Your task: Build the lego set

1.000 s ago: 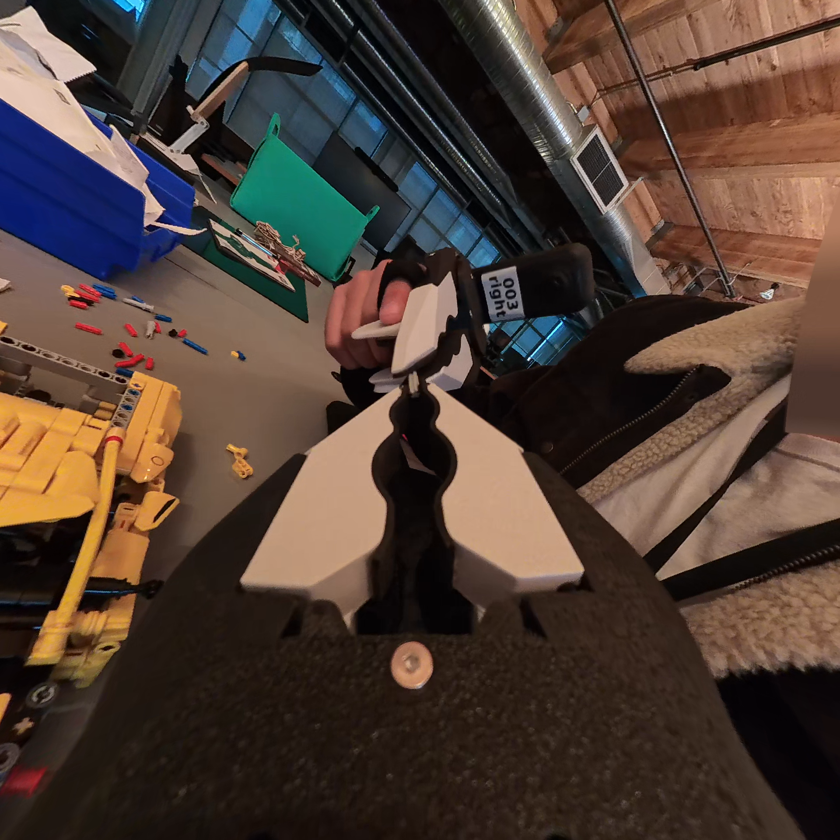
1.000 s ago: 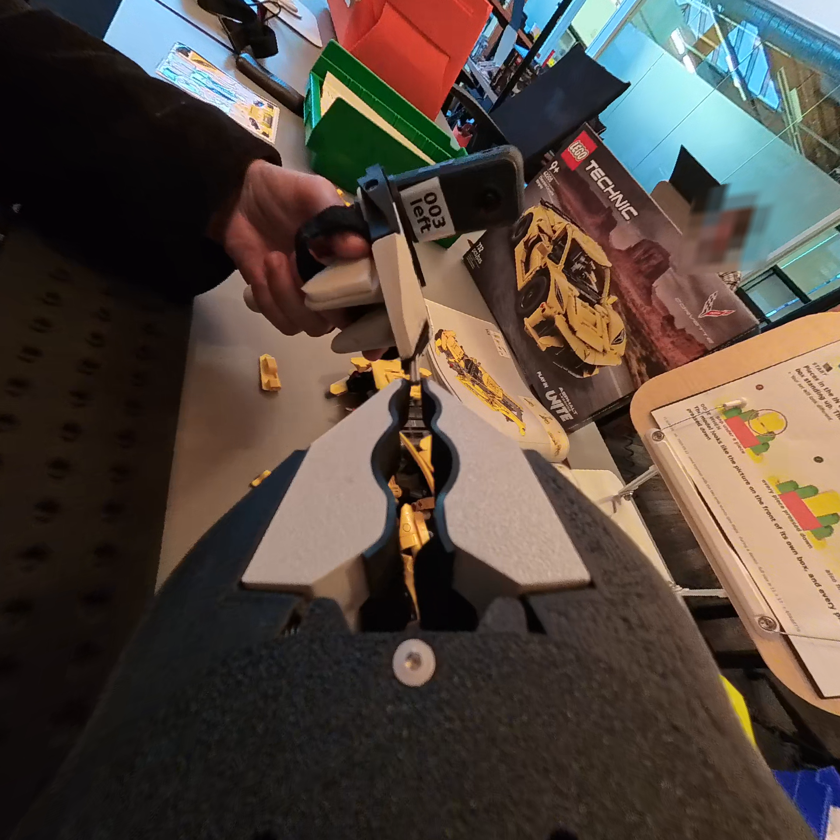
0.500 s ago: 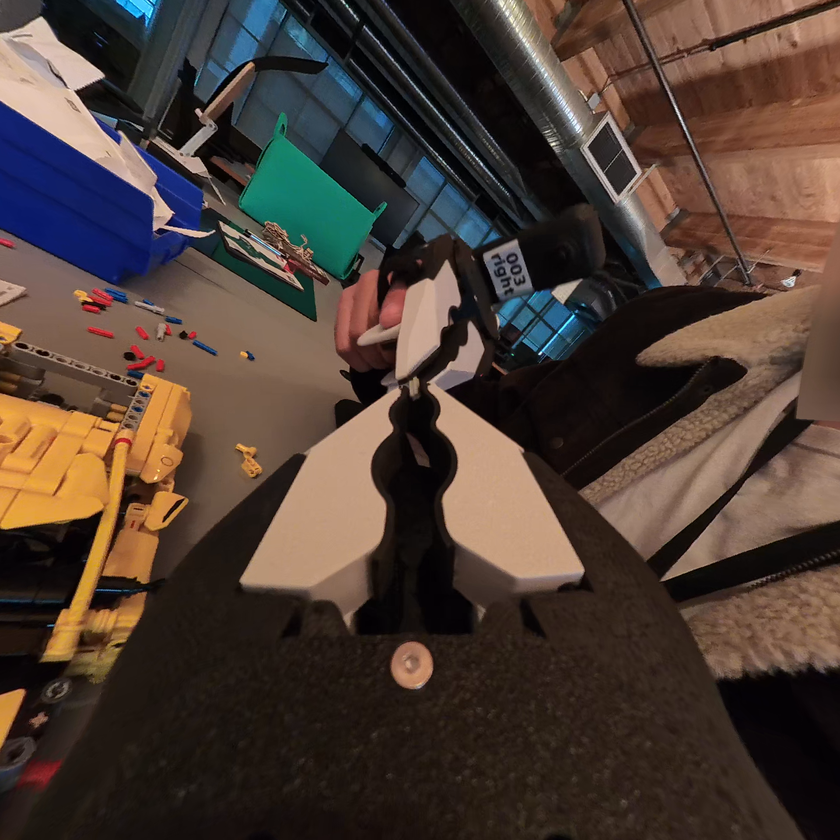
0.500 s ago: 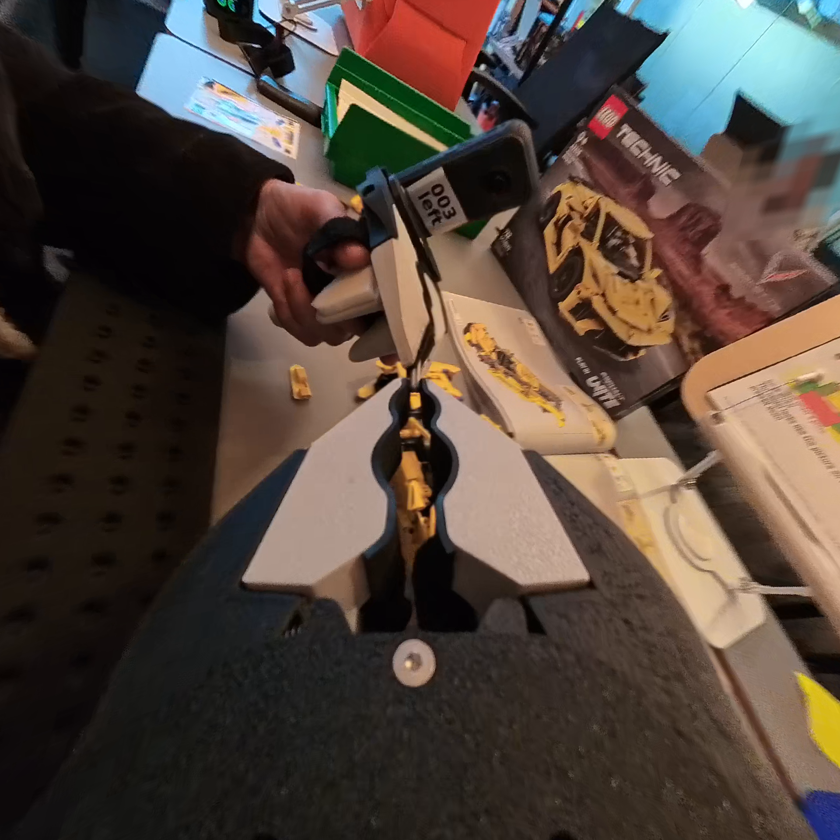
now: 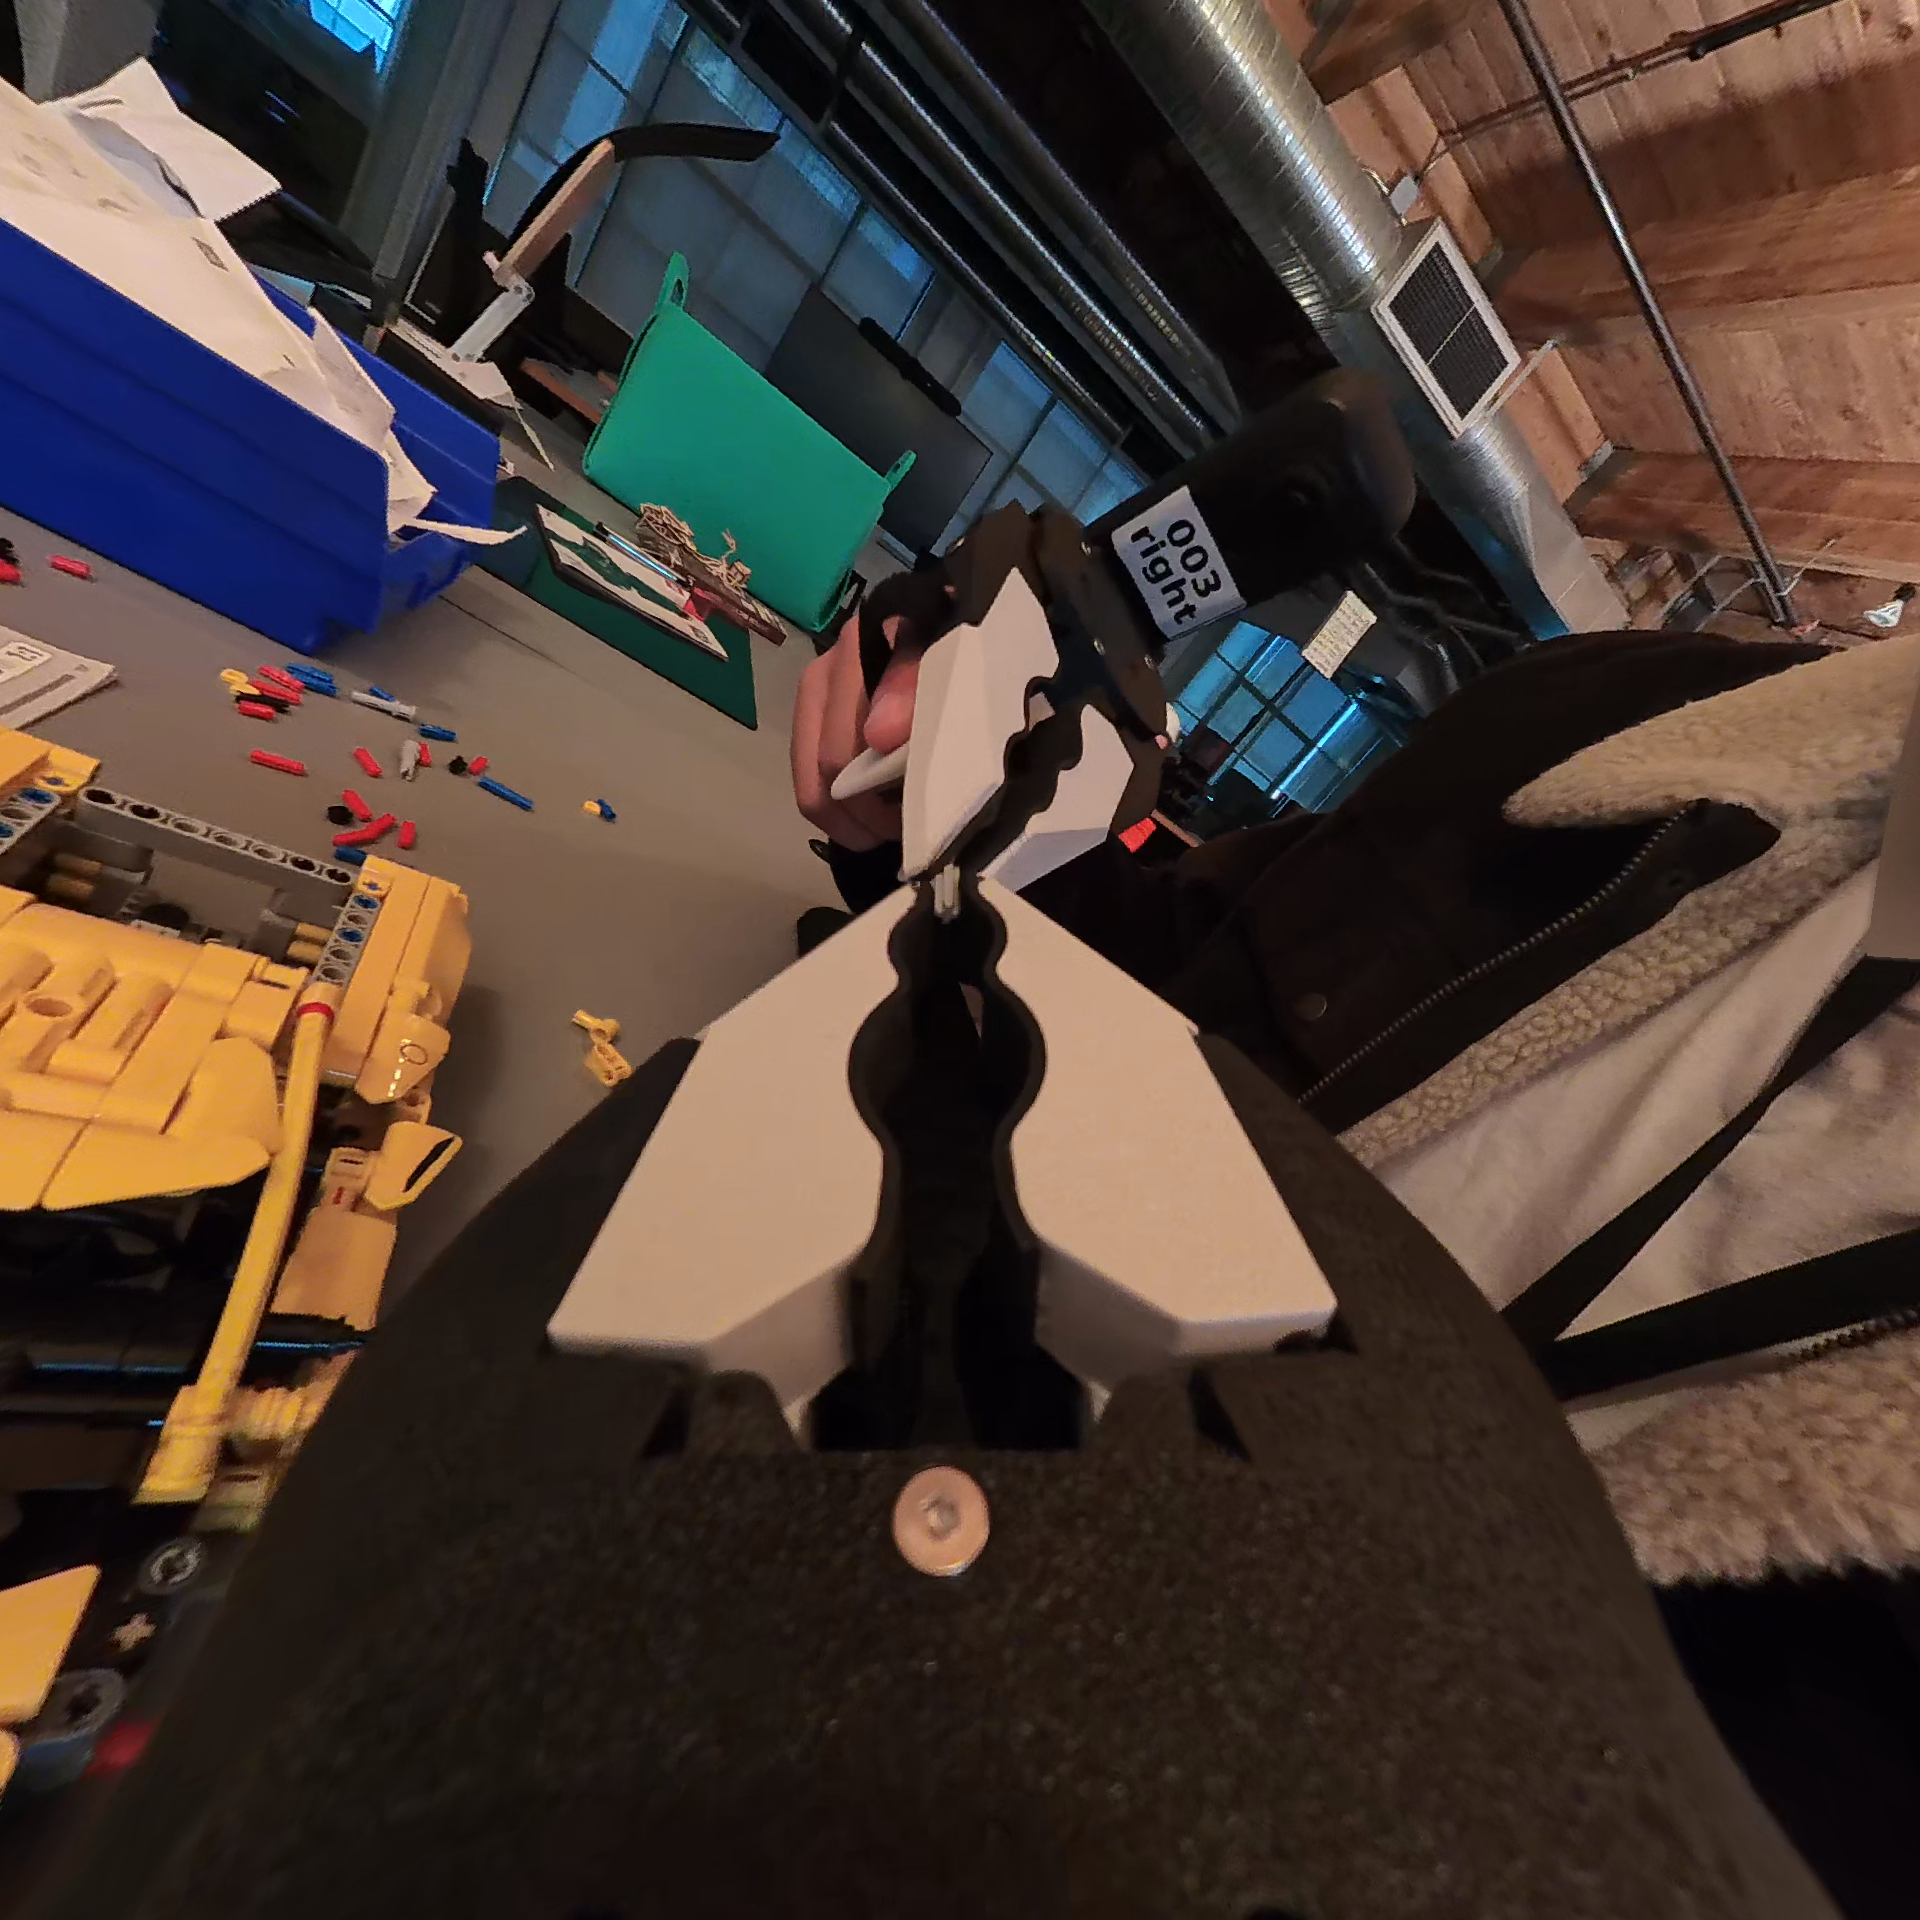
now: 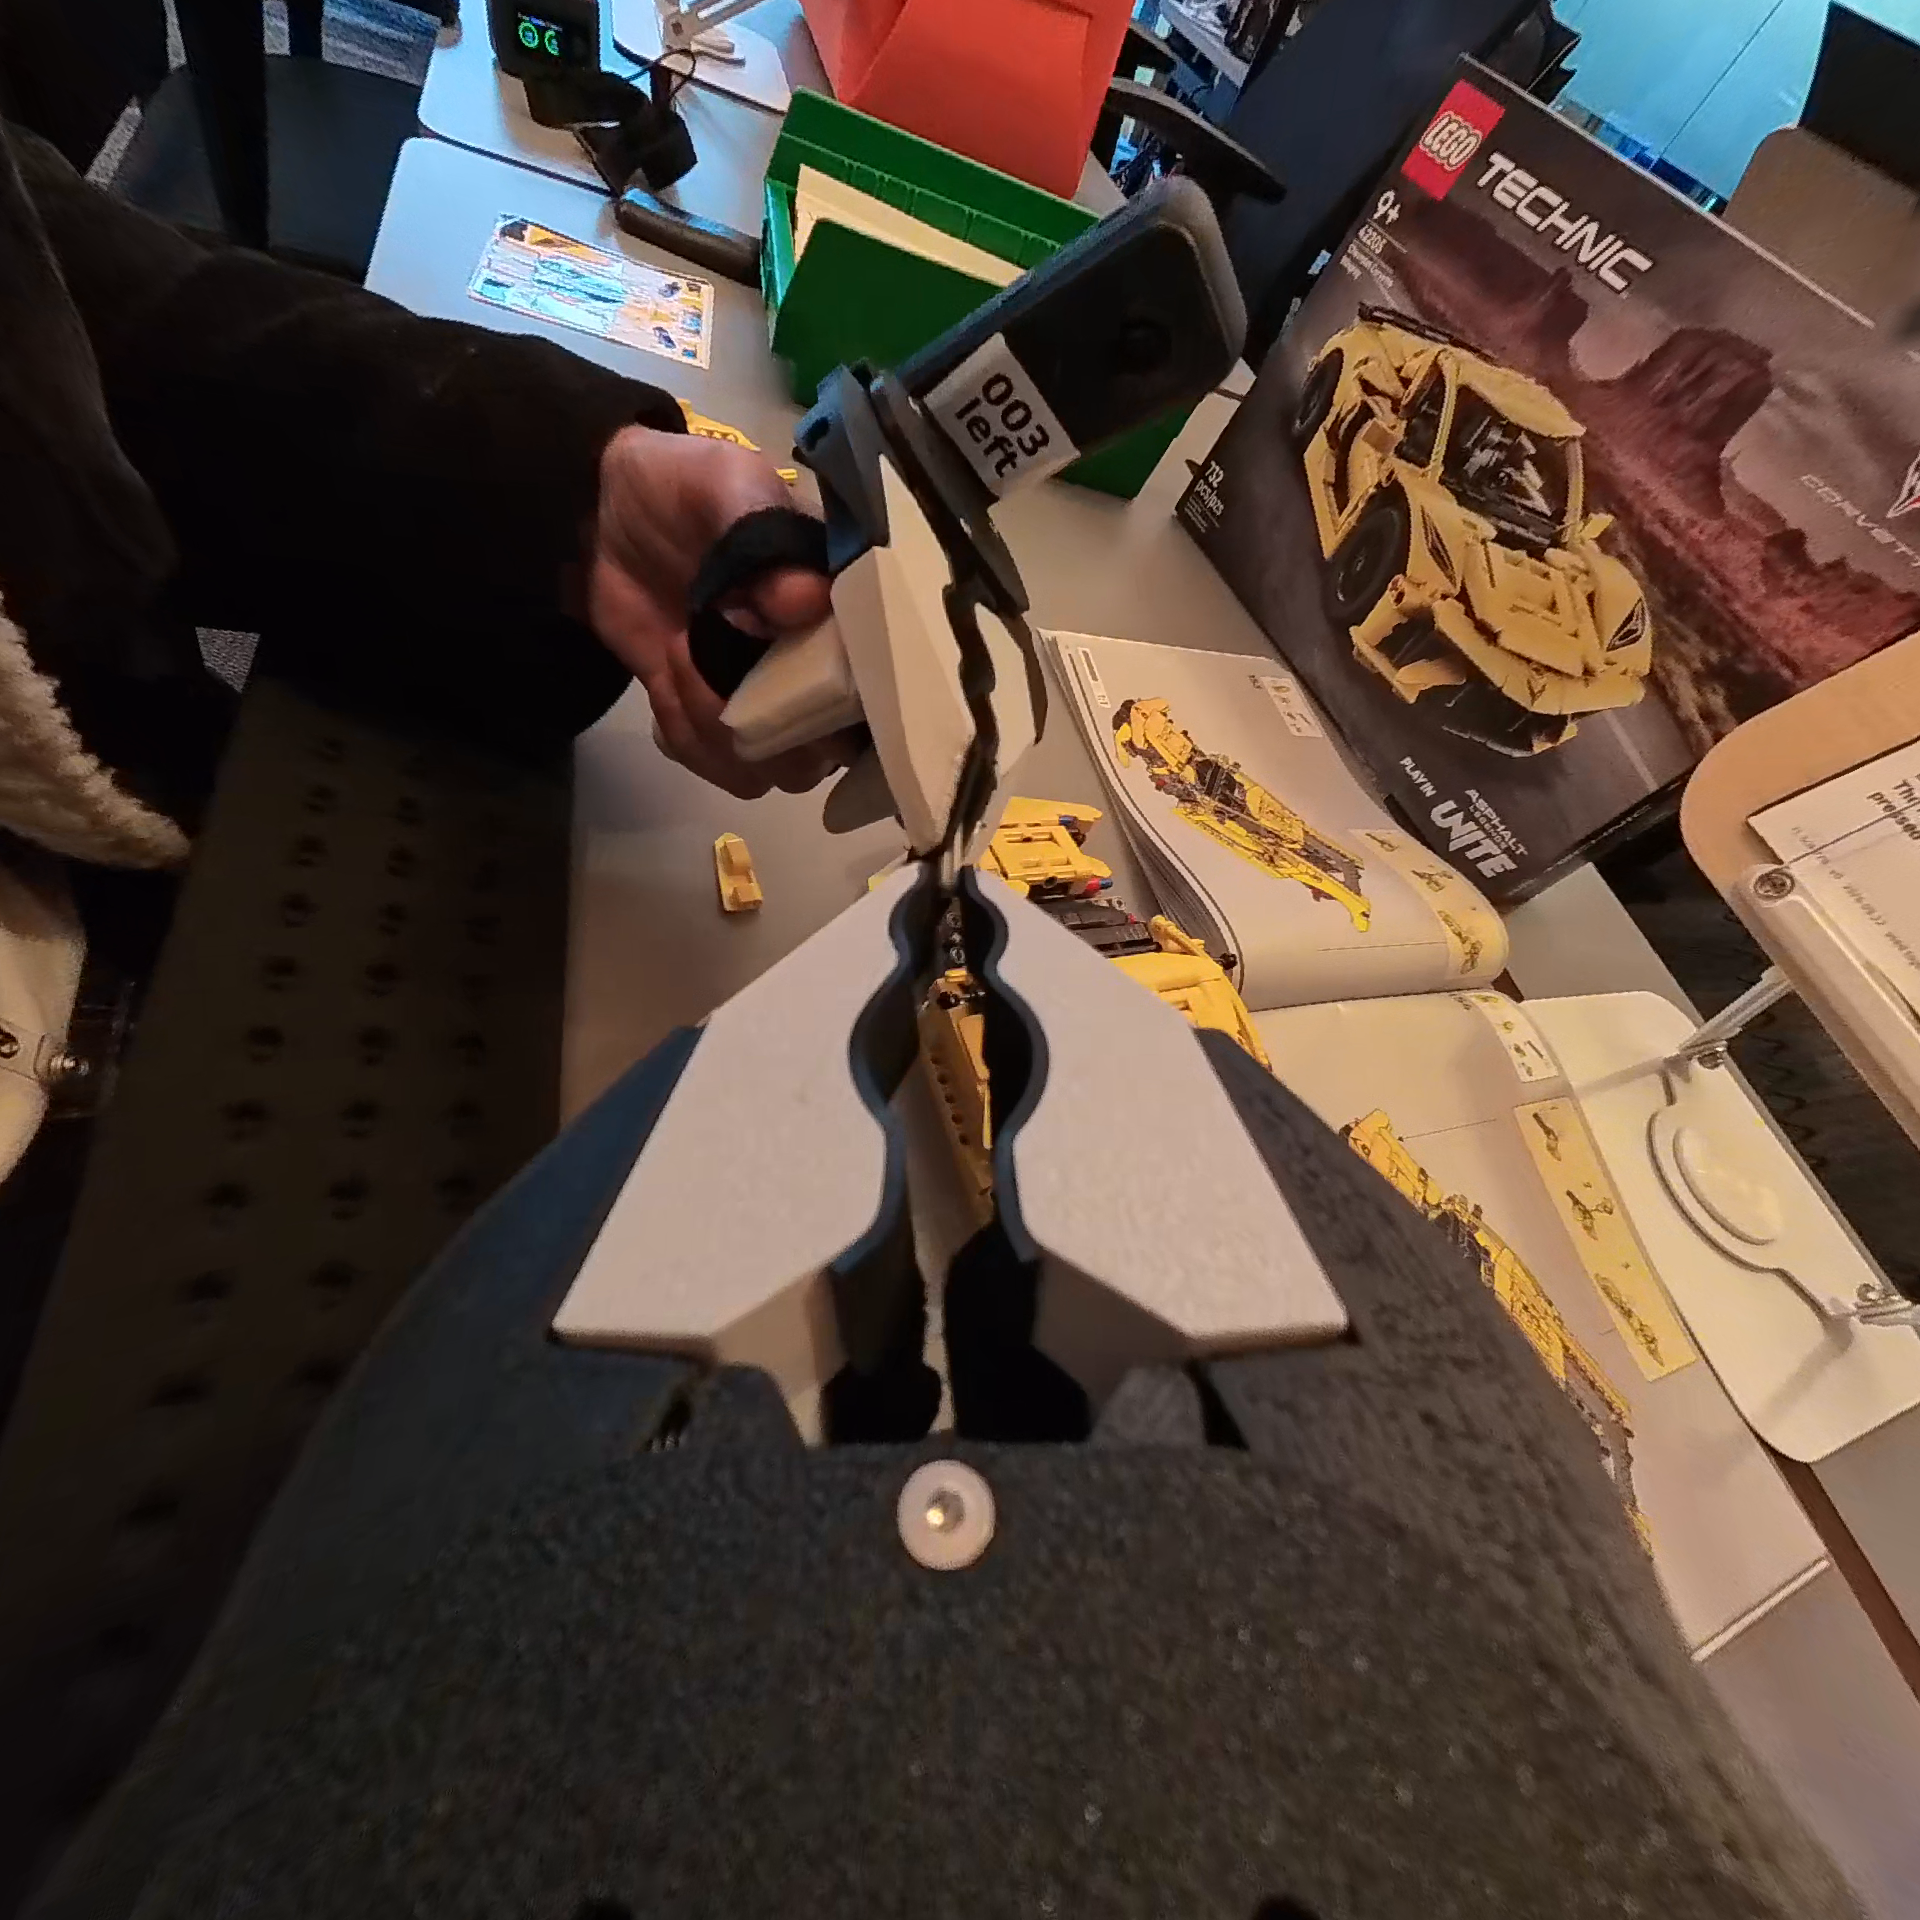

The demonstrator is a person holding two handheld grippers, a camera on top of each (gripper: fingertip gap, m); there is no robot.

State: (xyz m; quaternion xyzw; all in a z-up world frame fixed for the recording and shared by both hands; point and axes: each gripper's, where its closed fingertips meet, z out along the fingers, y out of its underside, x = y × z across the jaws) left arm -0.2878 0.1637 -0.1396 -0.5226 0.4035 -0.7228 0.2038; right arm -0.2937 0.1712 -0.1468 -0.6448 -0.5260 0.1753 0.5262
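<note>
Left gripper (image 5: 943, 902), fingers drawn nearly together, pinching a small pale pin (image 5: 945, 896) at the tips; right gripper (image 6: 943, 871), likewise narrowed, meets it tip to tip in mid-air, though whether it also grips the pin cannot be told. Below, on the grey surface (image 5: 582, 883): part-built yellow Lego car (image 5: 187, 997), loose red and blue pins (image 5: 364, 758), open instruction booklet (image 6: 1278, 831), set box (image 6: 1558, 499) standing behind.
</note>
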